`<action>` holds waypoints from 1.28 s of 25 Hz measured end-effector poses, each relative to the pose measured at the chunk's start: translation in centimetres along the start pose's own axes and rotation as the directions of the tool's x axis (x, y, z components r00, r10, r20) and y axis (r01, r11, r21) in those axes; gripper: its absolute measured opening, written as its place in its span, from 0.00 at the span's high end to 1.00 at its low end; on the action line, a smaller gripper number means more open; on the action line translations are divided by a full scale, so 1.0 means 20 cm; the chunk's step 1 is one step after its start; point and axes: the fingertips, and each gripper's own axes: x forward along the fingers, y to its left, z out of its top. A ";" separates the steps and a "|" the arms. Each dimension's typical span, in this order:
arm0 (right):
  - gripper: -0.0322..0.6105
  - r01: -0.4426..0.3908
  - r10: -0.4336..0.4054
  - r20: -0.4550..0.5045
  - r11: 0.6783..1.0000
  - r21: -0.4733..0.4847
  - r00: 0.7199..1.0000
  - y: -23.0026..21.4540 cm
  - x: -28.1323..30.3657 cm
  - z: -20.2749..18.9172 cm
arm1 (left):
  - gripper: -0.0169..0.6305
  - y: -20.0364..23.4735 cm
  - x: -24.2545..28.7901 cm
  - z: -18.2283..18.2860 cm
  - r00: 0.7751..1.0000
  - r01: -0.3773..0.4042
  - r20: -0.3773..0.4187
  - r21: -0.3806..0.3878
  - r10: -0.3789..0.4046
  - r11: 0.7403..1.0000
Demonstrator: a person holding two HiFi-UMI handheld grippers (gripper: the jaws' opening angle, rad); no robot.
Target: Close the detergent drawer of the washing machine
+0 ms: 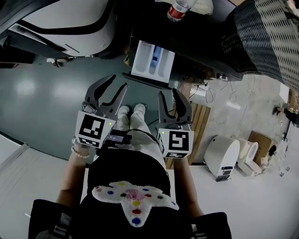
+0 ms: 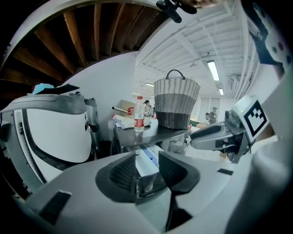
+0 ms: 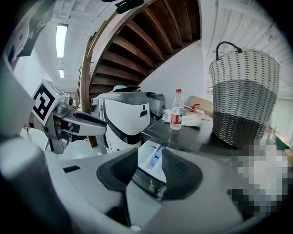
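The white detergent drawer point(image 1: 152, 58) with a blue insert stands pulled out from the front of the dark washing machine point(image 1: 205, 46). My left gripper point(image 1: 117, 83) is held open just short of the drawer, below it in the head view. My right gripper point(image 1: 168, 93) is open beside it, to the right. Both are empty. In the left gripper view the drawer point(image 2: 147, 161) shows in the gap of the open left gripper point(image 2: 147, 172), some way ahead. In the right gripper view the drawer point(image 3: 153, 160) also lies ahead, framed by the open right gripper point(image 3: 152, 168).
A water bottle point(image 1: 178, 9) and a wicker basket point(image 1: 266, 37) stand on the machine's top. A white and grey machine point(image 1: 70, 23) stands to the left. A white appliance point(image 1: 222, 156) sits on the floor at the right. The person's shoes point(image 1: 131, 112) are below the drawer.
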 end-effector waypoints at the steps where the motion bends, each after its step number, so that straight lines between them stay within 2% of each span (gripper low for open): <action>1: 0.72 0.002 -0.002 -0.007 1.000 0.001 1.000 0.00 0.01 -0.02 | 0.73 0.00 0.01 -0.02 1.000 0.002 -0.009 0.000 -0.002 1.000; 18: 0.68 0.076 -0.069 -0.152 0.996 0.041 0.986 -0.08 0.11 -0.47 | 0.70 0.05 0.17 -0.42 0.988 0.023 -0.151 0.016 -0.020 1.000; 26: 0.67 0.122 -0.105 -0.204 0.990 0.070 0.973 -0.10 0.18 -0.64 | 0.70 0.07 0.25 -0.57 0.982 0.020 -0.186 0.002 -0.019 1.000; 32: 0.68 0.166 -0.141 -0.216 0.981 0.099 0.966 -0.13 0.24 -0.72 | 0.70 0.09 0.30 -0.63 0.983 0.009 -0.185 -0.014 -0.011 1.000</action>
